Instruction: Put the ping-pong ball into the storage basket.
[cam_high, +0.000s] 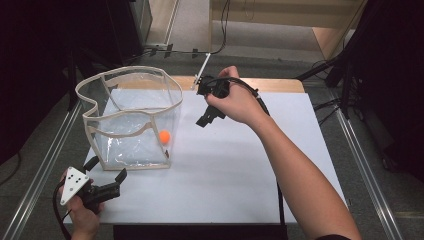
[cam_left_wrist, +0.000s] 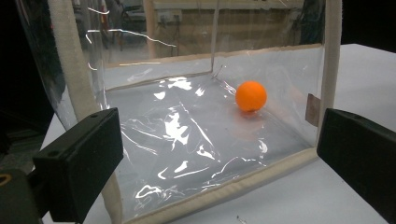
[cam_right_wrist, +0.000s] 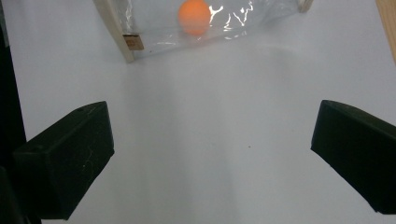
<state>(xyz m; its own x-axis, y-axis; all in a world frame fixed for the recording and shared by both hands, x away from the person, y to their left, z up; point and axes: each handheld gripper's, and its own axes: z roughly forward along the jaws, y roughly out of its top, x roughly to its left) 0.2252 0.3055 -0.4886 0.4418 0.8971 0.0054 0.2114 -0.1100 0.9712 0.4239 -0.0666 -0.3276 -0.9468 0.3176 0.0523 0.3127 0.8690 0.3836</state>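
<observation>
While the left gripper (cam_high: 107, 172) is held at the table's near left corner, its jaws are spread wide and empty just in front of the clear plastic bin (cam_high: 131, 120). An orange ball (cam_high: 164, 137) is seen resting on the bin's floor near its right wall. The left gripper view alone reveals a small tab (cam_left_wrist: 312, 109) on the bin's edging. Farther right, the right gripper (cam_high: 209, 112) is held above the white tabletop (cam_high: 240, 165), jaws likewise parted and gripping nothing; its fingertips are partly hidden by the hand (cam_high: 239, 102).
</observation>
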